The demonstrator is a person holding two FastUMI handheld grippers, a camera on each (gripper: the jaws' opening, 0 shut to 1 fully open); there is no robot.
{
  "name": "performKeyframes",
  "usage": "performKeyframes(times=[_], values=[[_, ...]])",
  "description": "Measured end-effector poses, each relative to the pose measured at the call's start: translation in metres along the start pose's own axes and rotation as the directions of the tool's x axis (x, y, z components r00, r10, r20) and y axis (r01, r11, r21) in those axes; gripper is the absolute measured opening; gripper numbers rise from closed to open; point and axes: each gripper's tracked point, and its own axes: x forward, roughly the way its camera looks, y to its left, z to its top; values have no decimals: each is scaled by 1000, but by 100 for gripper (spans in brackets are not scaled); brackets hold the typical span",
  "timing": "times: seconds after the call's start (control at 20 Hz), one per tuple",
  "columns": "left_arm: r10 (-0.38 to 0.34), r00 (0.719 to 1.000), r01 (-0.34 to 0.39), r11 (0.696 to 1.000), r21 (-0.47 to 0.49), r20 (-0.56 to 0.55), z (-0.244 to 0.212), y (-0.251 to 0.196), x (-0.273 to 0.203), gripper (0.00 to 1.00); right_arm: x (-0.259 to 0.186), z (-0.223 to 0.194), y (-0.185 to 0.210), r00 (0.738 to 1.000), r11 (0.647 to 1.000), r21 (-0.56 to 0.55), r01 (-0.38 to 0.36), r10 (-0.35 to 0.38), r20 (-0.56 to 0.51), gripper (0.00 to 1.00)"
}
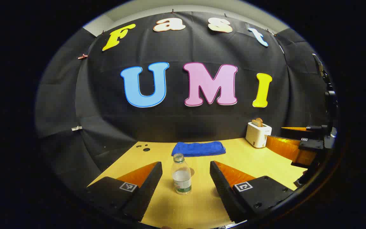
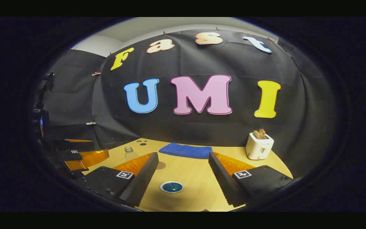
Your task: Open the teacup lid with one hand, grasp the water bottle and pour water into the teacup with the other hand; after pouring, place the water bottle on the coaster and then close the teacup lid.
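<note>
Item 1. Water bottle (image 1: 181, 176): clear plastic, uncapped, partly filled, upright on the table (image 1: 202, 203). It stands between the fingers of the left gripper (image 1: 186, 178) and apart from both. In the right gripper view the bottle (image 2: 129, 152) shows behind that gripper's left finger. Judged light, thin-walled and easily dented; smooth, so possibly slippery; with no cap it would spill if tipped. Best taken at mid-body, around the label band, with moderate squeeze.

Item 2. Left gripper: jaws spread wide, holding nothing.

Item 3. Right gripper (image 2: 183, 178): jaws likewise spread and empty. Seen also to the right of the bottle in the left gripper view (image 1: 297, 143).

Item 4. Round dark-blue dish with a pale rim (image 2: 172, 187): lies flat on the table to the right of the bottle, between the right gripper's fingers, touching neither. Whether it is the coaster or the teacup lid cannot be told.

Item 5. Blue towel (image 1: 199, 148): folded, beyond the bottle toward the wall.

Item 6. White toaster (image 1: 258, 134): two slices in its slots, beyond and to the right of the bottle.

Item 7. Table: pale wood grain, smooth, level; small dark holes (image 1: 145, 148) beyond and left of the bottle.

Item 8. Room: booth hung with black cloth (image 1: 183, 121) behind the bottle; dim, with a pale ceiling strip above.
</note>
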Motion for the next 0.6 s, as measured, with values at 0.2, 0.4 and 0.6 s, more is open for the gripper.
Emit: performKeyframes(times=[0.2,0.4,0.6], values=[[-21,999,21,1000,4,-29,-10,1,1,95,3,-6,5,1000,1000,-6,-22,22,-4,98],[-5,999,6,999,38,-32,-14,1,4,95,6,-18,8,998,999,20,-41,42,-37,98],[-21,1000,22,998,56,-22,-12,-4,6,95,13,-28,10,997,998,19,-56,57,-55,98]])
